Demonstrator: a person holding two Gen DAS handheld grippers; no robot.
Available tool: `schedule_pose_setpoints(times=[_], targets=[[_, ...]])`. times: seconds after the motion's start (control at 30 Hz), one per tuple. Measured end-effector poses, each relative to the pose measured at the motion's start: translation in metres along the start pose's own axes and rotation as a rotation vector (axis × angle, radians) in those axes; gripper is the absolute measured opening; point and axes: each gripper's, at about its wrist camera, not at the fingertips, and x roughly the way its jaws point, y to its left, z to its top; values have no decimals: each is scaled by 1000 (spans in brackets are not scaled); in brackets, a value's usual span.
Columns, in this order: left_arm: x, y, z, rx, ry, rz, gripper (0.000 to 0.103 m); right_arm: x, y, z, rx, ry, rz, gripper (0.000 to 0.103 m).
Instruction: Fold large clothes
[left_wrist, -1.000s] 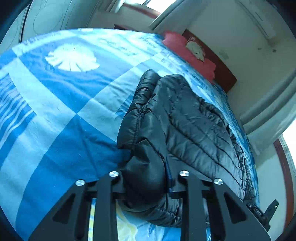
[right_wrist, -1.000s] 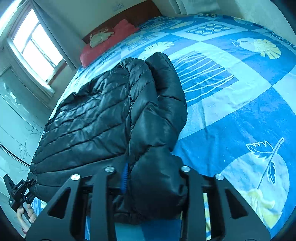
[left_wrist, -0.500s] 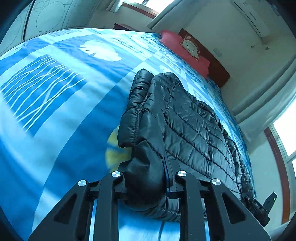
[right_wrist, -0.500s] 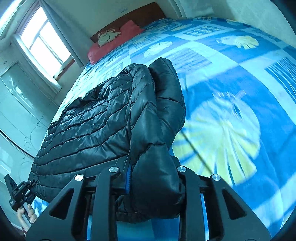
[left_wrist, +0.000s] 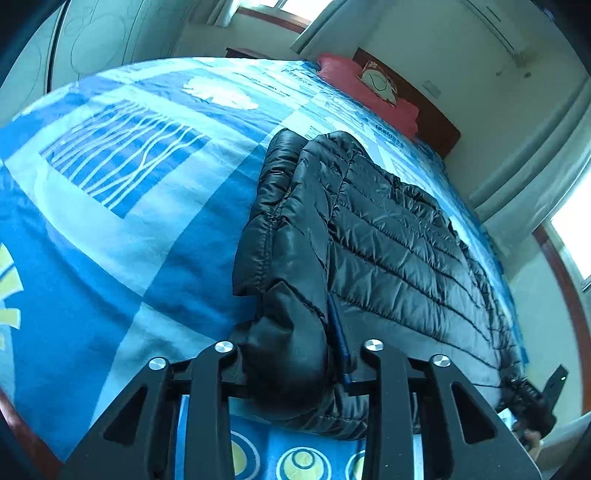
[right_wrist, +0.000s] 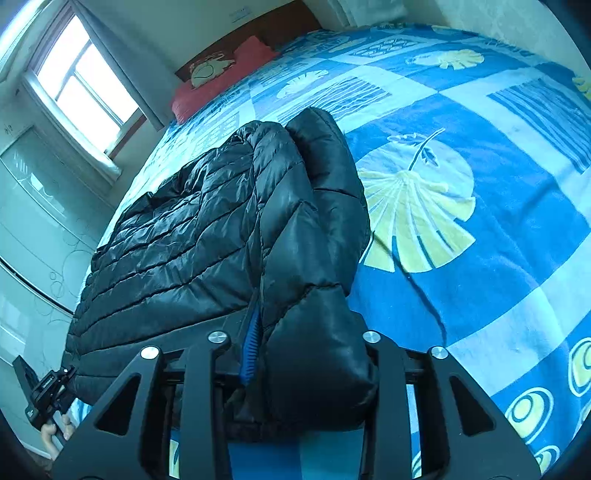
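Black quilted down jacket (left_wrist: 388, 236) lies folded on a bed covered by a blue and white patchwork bedspread (left_wrist: 122, 206) printed with pale yellow leaves. The jacket sits along one edge of the bed, its near hem bunched up at the foot end. The left tool (left_wrist: 295, 365) has one puffy corner of that hem between its black fingers, and its jaws are opening; the fabric still fills the gap and touches both sides. The right tool (right_wrist: 295, 354) has the other corner of the hem between its fingers in the same way, jaws also opening, with a strip of blue zipper (right_wrist: 251, 347) showing beside the fold. A red pillow (right_wrist: 221, 81) rests against the dark wooden headboard (left_wrist: 439, 125) at the far end.
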Motion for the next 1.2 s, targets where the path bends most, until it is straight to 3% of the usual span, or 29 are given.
schedule_pose_setpoints(times=[0.07,0.27,0.33,0.53,0.7,0.77,1.03,1.2], targets=[[-2,2,0,1,4,6,42,-4,-1,1,-6,-1,-18,43],[-18,13,-1,-3,24,3,62,-25,1,-3,-37,6,-53,47],[-28,15,-1,12,17,8,68,-37,3,-5,-53,-5,-104,57],[-44,19,9,57,2,12,72,-76,-2,-7,-96,-69,-223,59],[-39,20,26,69,2,13,72,-77,14,1,-121,-84,-180,57],[-32,19,31,72,17,0,72,-63,33,2,-161,-59,-145,50],[-4,6,54,126,65,13,72,7,128,10,-303,51,33,49],[5,-4,69,161,71,14,72,42,182,20,-388,67,60,49]])
